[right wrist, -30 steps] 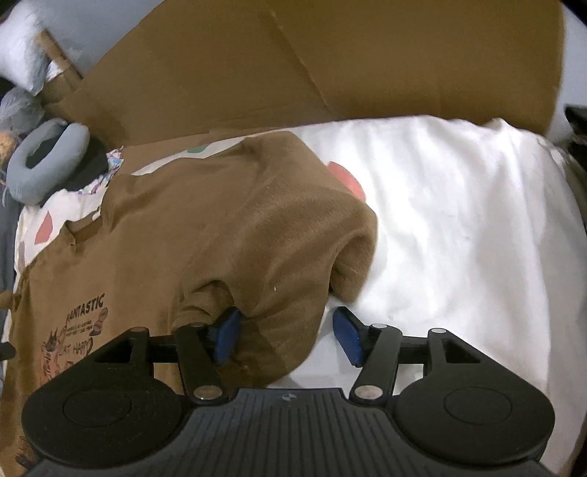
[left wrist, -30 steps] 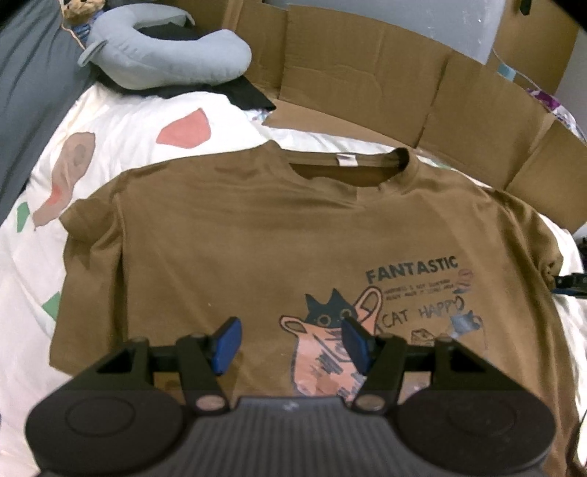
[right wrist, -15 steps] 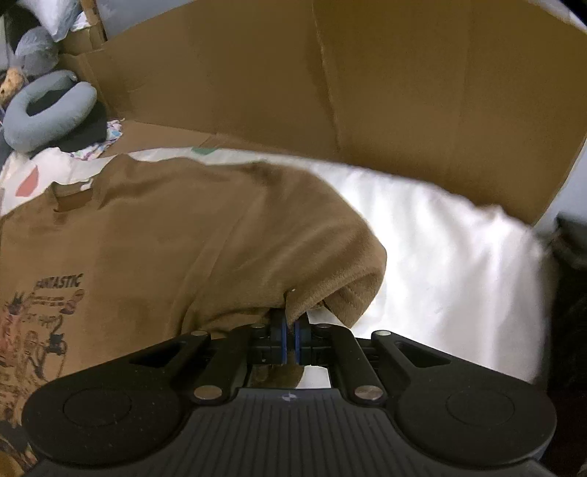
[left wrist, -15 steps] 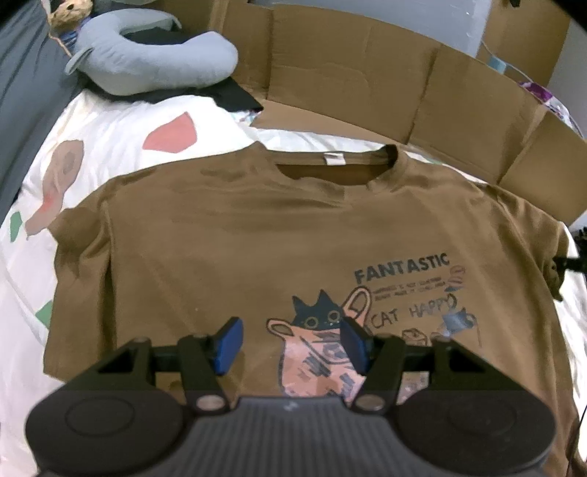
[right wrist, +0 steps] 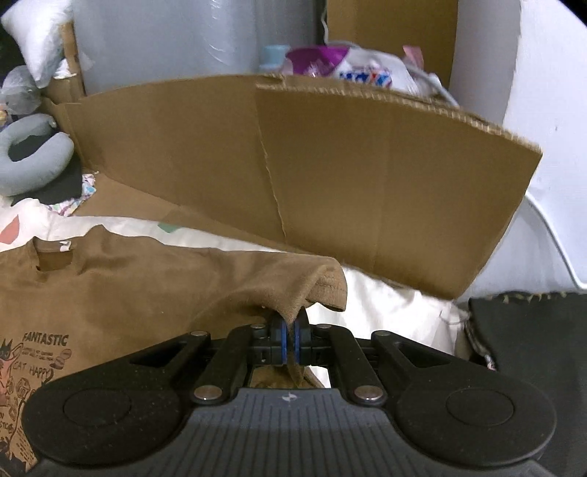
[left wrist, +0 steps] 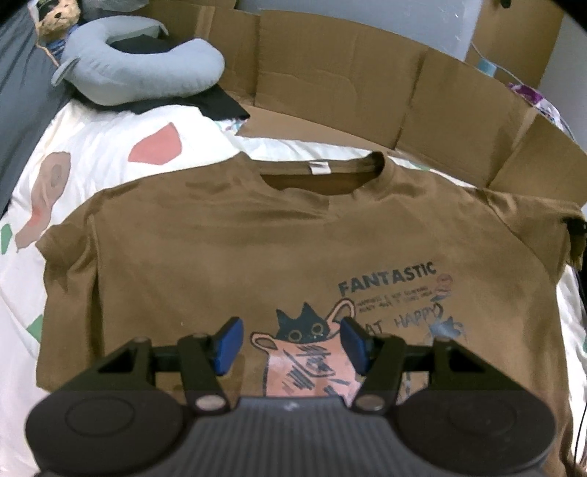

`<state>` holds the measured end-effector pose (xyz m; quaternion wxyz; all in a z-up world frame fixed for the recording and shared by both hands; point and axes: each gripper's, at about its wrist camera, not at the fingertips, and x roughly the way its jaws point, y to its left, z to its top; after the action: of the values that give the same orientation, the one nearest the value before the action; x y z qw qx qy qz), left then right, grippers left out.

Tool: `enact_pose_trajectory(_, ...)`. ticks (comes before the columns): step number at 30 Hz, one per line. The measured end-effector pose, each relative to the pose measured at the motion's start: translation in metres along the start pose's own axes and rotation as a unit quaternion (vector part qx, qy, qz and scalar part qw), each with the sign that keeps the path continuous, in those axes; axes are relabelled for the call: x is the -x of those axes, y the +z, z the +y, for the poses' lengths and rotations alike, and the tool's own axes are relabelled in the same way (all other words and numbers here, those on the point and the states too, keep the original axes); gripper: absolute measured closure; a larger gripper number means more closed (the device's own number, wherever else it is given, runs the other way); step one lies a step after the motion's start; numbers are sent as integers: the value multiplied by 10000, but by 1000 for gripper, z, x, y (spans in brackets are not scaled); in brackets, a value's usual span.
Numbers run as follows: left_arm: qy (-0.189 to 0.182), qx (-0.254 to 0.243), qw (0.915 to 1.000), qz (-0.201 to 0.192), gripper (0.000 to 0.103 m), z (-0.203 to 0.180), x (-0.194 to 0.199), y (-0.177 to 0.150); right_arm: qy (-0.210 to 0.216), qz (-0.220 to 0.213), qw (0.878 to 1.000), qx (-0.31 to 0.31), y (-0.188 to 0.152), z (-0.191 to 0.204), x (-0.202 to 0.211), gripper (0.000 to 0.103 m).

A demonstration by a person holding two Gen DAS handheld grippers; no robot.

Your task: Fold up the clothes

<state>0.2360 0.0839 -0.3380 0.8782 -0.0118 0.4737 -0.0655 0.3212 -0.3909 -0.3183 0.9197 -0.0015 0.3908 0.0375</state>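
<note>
We saw a brown shirt (left wrist: 234,257). It had a picture (left wrist: 304,352) of a dark blue cat with round eyes in a pink bag with dark scribbles. Next to it were dark blue words (left wrist: 387,279). A small white tag (left wrist: 318,168) sat in the neck. The sheet (left wrist: 110,154) under it was white with pink, brownish and green patches. The pillow (left wrist: 139,69) was pale blue-grey, with black cloth (left wrist: 216,104) under it. The cardboard (left wrist: 330,95) was plain brown. The left gripper (left wrist: 290,343) was black with blue pads (left wrist: 229,339). The right gripper (right wrist: 290,339) was black with blue pads (right wrist: 280,339) too. A teddy (left wrist: 58,16) was tan. In the right view there was a purple and white bag (right wrist: 352,68) behind the cardboard.
</note>
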Motion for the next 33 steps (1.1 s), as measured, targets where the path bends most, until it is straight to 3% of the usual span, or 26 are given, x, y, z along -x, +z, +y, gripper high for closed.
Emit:
enact_pose_trajectory(3,7,-8,10000,9,41,1,1,0,-1,20,10000,61,-4,-1,-1,90)
enact_pose_trajectory(5,11,21,10000,30,41,1,0,0,23,140,9999,-57,-11,-5,-5,71)
enact_pose_trajectory(8,19,32,10000,62,41,0,-2,2,181,283,9980,-542,-24,-20,-7,66)
enact_pose_trajectory(13,-36,-98,9999,113,41,-15,-5,15,393,456,9913,-1171,-55,-38,-6,66)
enact_pose_trajectory(22,-308,-630,9975,96,41,-70,-15,54,778,500,9803,-1744,-91,-60,3,66)
enact_pose_trajectory(33,-1029,-1413,9846,84,41,-164,-41,90,1091,501,9658,-2299,-108,-63,1,66)
